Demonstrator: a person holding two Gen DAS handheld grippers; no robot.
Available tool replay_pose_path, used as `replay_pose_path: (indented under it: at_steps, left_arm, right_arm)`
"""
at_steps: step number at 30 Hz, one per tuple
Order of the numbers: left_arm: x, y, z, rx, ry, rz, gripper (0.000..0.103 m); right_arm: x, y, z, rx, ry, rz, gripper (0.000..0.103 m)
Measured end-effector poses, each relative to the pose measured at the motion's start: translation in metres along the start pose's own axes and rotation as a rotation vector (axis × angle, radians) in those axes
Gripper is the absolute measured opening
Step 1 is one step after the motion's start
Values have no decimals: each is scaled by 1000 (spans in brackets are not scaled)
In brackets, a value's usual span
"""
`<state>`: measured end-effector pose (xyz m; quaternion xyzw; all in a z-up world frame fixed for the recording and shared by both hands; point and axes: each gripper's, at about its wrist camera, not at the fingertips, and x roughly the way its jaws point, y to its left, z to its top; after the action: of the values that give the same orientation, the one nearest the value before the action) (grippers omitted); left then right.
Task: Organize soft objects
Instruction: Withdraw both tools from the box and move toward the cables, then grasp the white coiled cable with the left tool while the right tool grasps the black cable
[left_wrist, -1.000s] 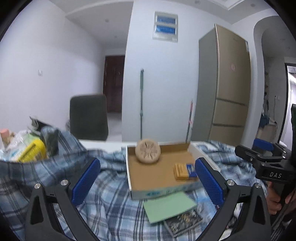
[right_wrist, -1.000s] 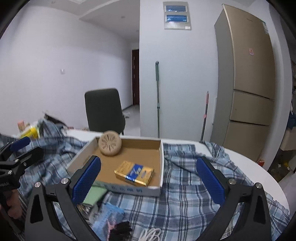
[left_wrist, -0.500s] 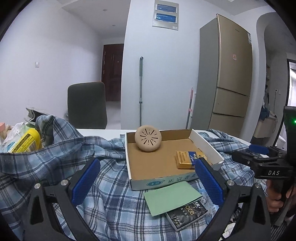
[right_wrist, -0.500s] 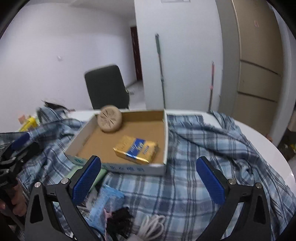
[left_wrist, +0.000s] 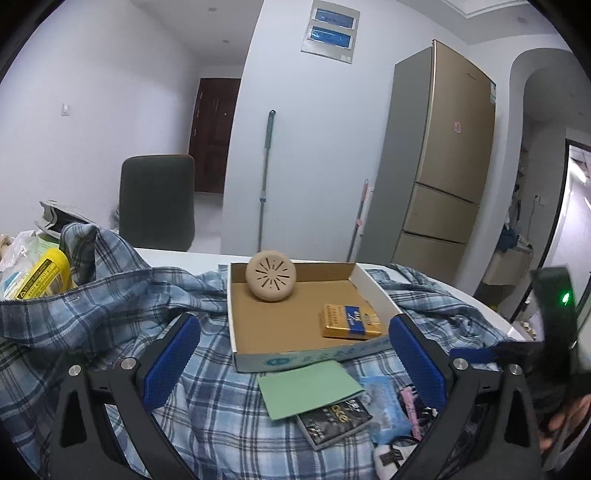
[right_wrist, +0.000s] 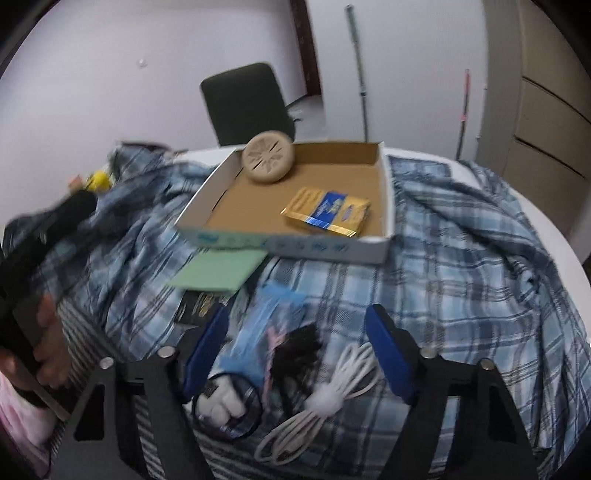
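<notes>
Plaid shirt (right_wrist: 461, 258) is spread over the table as the base layer; everything is placed relative to it. Cardboard tray (right_wrist: 384, 206) sits mid-shirt and reads as the drop-off. Right gripper (right_wrist: 295, 347) tilts down over the near-edge clutter, jaws closing, pads not pressing anything yet, straddling the blue packet (right_wrist: 266, 325) and white cable (right_wrist: 332, 398), probably the next pick. Left gripper (left_wrist: 291, 365) is wide open and empty, facing the tray.

My left camera gave me a sharp, evenly lit picture under soft, cool indoor light, with only faint shadows. My right camera's picture was smeared with motion blur, worst at the left edge and over the clutter near my fingers. Both bent straight lines outward toward black, vignetted corners.
</notes>
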<state>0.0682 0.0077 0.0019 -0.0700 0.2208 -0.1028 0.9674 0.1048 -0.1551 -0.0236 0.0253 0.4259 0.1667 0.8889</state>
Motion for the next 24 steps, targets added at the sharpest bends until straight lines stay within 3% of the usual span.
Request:
replay_pose_path:
  at_steps: [3, 5, 10, 11, 13, 14, 24]
  left_arm:
    - [1, 1, -2, 4, 3, 16, 103]
    - [3, 3, -3, -6, 8, 19, 103]
    - [5, 3, -6, 2, 11, 24, 103]
    - [6, 2, -6, 7, 12, 25, 103]
    - [8, 0, -8, 22, 19, 24, 103]
    - [9, -2, -9, 27, 22, 24, 103]
    - [15, -11, -14, 64, 56, 13, 103]
  right_arm:
    - [7, 14, -9, -42, 34, 15, 64]
    - [16, 16, -14, -32, 65, 36, 53]
    - [32, 15, -21, -27, 95, 17, 46]
    - [34, 15, -23, -34, 96, 12, 33]
    - [36, 13, -25, -26, 100, 26, 17]
    - [36, 12, -26, -19, 99, 37, 14]
    - [6, 14, -17, -72, -30, -8, 13]
